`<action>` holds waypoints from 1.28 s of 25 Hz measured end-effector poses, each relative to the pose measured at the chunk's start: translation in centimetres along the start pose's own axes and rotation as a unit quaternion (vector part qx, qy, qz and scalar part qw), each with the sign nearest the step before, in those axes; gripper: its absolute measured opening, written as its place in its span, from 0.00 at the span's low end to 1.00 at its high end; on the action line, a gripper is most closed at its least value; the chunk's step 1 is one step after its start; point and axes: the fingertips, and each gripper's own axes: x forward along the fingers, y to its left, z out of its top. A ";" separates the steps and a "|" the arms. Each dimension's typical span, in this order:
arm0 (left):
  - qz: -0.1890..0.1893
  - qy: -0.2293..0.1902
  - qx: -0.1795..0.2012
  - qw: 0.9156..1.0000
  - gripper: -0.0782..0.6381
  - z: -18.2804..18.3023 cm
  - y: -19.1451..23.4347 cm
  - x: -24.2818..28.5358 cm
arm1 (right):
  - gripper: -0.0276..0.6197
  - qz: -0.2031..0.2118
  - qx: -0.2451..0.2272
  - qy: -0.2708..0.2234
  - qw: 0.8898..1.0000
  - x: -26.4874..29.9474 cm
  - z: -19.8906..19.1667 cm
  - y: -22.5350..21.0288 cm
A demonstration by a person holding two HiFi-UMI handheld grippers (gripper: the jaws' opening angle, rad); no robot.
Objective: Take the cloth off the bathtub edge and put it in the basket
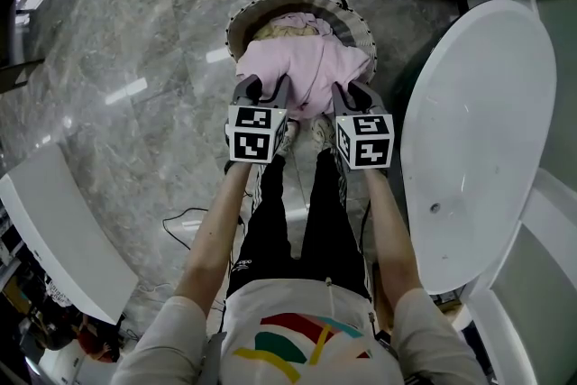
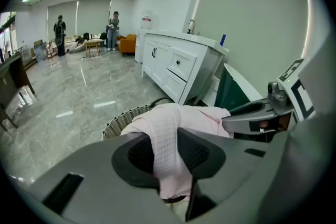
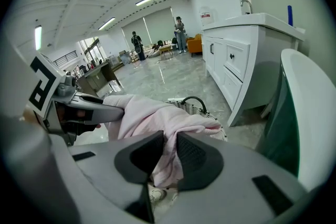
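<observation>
A pale pink cloth (image 1: pixel 302 68) hangs stretched between my two grippers, just above the round woven basket (image 1: pixel 242 18) on the floor. My left gripper (image 1: pixel 262 91) is shut on the cloth's left part (image 2: pixel 167 139); the fabric bunches between its dark pads (image 2: pixel 198 152). My right gripper (image 1: pixel 352 95) is shut on the cloth's right part (image 3: pixel 163 128), which droops below its jaws. The basket rim (image 2: pixel 122 120) shows under the cloth, and its black handle (image 3: pixel 195 101) sticks up behind. The white bathtub (image 1: pixel 478 140) stands to my right.
A white vanity cabinet (image 2: pixel 176 65) stands beyond the basket, by the tub's far end. A white panel (image 1: pixel 59 234) lies on the marble floor at my left. A black cable (image 1: pixel 185 216) trails by my feet. People stand far off in the room (image 2: pixel 113 29).
</observation>
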 end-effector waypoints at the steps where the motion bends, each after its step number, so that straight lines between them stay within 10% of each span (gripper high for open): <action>1: 0.001 0.001 0.000 1.000 0.27 -0.1 0.0 0.1 | 0.17 -0.001 -0.002 0.000 1.000 0.1 0.0 0.0; 11: 0.029 -0.001 -0.040 0.999 0.32 -0.5 2.0 0.1 | 0.36 -0.008 0.019 0.005 1.000 0.7 -0.8 -0.2; 23: 0.045 -0.014 -0.024 0.999 0.32 3.2 1.5 -1.7 | 0.36 -0.022 -0.010 -0.002 1.000 -1.0 2.6 -0.1; 32: 0.074 -0.097 0.040 0.992 0.20 13.8 0.3 -8.5 | 0.10 -0.057 -0.053 -0.104 0.992 -8.2 13.5 0.6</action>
